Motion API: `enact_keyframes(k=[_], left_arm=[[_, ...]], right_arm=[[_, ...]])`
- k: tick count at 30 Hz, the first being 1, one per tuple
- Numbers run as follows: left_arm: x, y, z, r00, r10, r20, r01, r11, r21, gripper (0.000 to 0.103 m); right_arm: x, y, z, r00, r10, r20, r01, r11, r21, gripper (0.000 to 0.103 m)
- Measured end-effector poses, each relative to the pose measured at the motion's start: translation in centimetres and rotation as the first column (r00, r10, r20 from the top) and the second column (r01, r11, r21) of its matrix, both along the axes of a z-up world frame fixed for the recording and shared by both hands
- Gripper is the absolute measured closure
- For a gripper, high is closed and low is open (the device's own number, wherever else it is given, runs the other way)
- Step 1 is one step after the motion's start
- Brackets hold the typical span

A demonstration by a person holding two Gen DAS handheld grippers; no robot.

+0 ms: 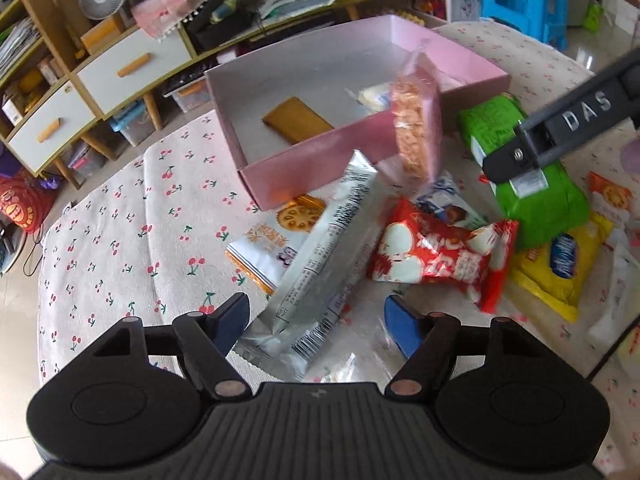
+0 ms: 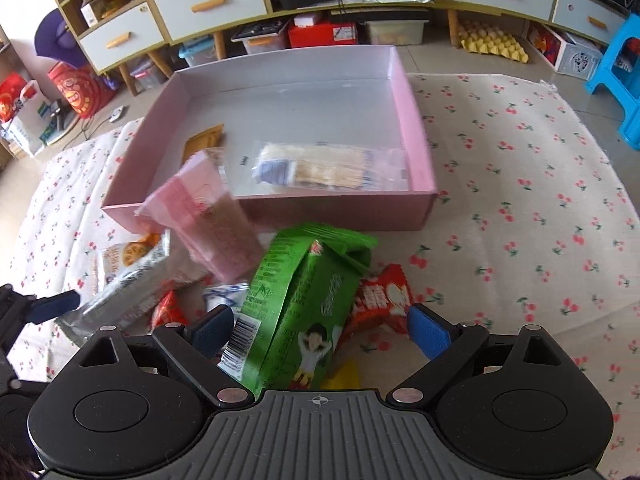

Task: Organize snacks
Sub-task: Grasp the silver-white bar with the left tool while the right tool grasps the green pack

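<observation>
A pink box (image 1: 308, 168) (image 2: 416, 120) sits on the cherry-print cloth, holding a brown biscuit (image 1: 298, 120) (image 2: 204, 140) and a clear cracker pack (image 2: 320, 168) (image 1: 374, 96). A blurred pink-wrapped snack (image 1: 414, 120) (image 2: 212, 220) is in the air at the box's near wall, held by nothing. My left gripper (image 1: 320, 320) is open around the end of a silver packet (image 1: 328, 256) (image 2: 120, 300). My right gripper (image 2: 320, 328) is open around a green pack (image 2: 304, 304) (image 1: 532, 184). A red-and-white packet (image 1: 440, 256) (image 2: 380, 300) lies between them.
An orange biscuit packet (image 1: 276, 240) (image 2: 128, 256), a yellow packet (image 1: 560, 268) and a blue-white packet (image 1: 444, 204) lie in the pile. Low cabinets (image 2: 200, 12) and storage bins stand behind the box. A blue stool (image 1: 524, 0) is at the far right.
</observation>
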State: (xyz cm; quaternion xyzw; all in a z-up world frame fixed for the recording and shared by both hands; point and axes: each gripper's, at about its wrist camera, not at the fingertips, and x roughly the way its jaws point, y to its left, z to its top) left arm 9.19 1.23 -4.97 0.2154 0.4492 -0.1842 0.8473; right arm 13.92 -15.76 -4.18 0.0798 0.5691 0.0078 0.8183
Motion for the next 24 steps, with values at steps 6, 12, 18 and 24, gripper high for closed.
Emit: enact_keyframes(k=[6, 12, 18, 24], left_arm=[[-0.5, 0.2, 0.0, 0.990, -0.037, -0.136, 0.027, 0.997, -0.069, 0.034], [-1.0, 0.2, -0.5, 0.996, -0.046, -0.071, 0.046, 0.999, -0.004, 0.033], [-0.4, -0.1, 0.1, 0.999, -0.040, 0.008, 0.040, 0.999, -0.036, 0.039], [0.4, -1.3, -0.3, 0.998, -0.026, 0.051, 0.027, 1.000, -0.015, 0.054]], right_arm=[[-0.2, -2.0, 0.5, 1.000, -0.001, 0.006, 0.001, 0.999, -0.032, 0.008], [-0.6, -3.2, 1.1, 1.000, -0.021, 0.009, 0.021, 1.000, -0.001, 0.008], [-0.5, -4.1, 1.1, 0.996, -0.082, -0.035, 0.087, 0.984, 0.159, 0.009], [-0.5, -3.6, 0.5, 0.993, -0.097, -0.062, 0.109, 0.969, 0.223, 0.014]])
